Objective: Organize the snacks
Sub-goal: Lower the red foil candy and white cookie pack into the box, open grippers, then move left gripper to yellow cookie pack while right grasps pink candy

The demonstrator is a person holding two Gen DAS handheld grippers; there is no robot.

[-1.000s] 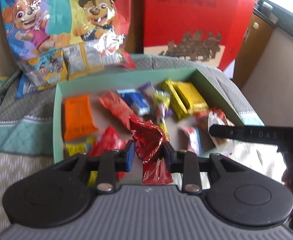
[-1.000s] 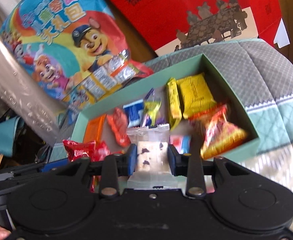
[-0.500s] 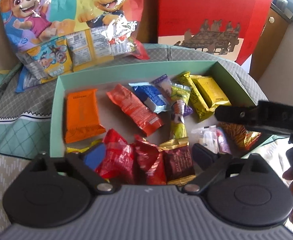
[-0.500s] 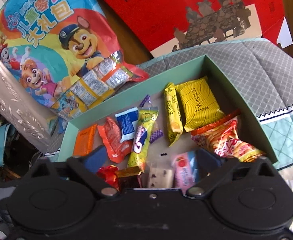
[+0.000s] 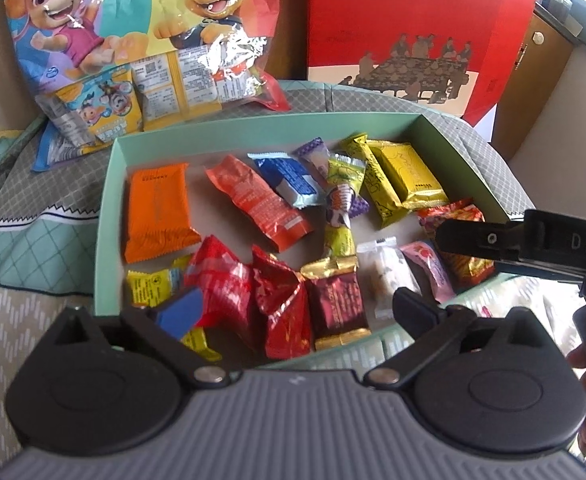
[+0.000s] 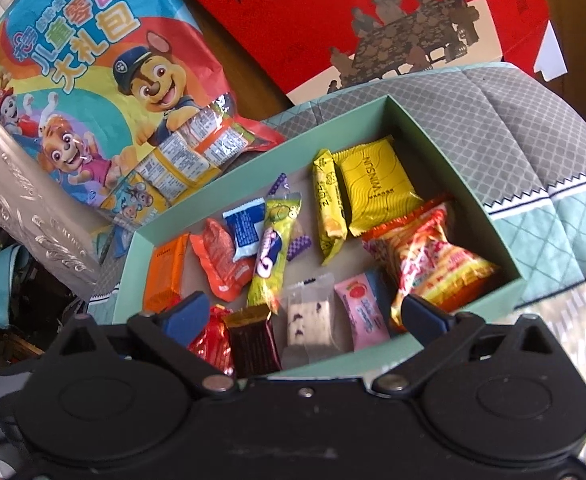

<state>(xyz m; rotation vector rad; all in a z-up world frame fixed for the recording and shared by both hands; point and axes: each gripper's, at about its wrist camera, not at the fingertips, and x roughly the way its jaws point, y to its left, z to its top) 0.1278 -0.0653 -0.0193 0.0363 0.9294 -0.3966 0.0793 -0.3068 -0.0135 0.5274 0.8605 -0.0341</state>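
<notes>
We're over the quilted grey-and-mint cloth (image 5: 33, 236); on it sits the shallow mint-green cardboard tray (image 5: 107, 216), with the big cartoon-dog foil snack bag (image 5: 133, 40) at far left and the red printed gift box (image 5: 405, 20) at far right behind it.

Tray holds the snacks in a loose single layer: flat orange foil packet (image 5: 157, 212) far left, square yellow foil packet (image 6: 377, 188) far right, puffy red-and-yellow bag (image 6: 433, 264) near right, crinkled red foil pouches (image 5: 253, 292) near left, dark maroon bar with gold ends (image 5: 337, 300) and clear-wrapped nougat piece (image 6: 309, 316) near centre.

Left gripper (image 5: 293, 304): jaws spread wide and opening, over the red pouches and maroon bar, pads pressing nothing; right gripper (image 6: 305, 312): jaws spread wide over the maroon bar, nougat and pink sachet (image 6: 363, 308), holding nothing.

Our read on handling: all light; foil is slick and crushable; the puffy bag will squash, so pinch its sealed edge; take flat packets across the short width, bars mid-length; nougat likely brittle, so light squeeze only.
</notes>
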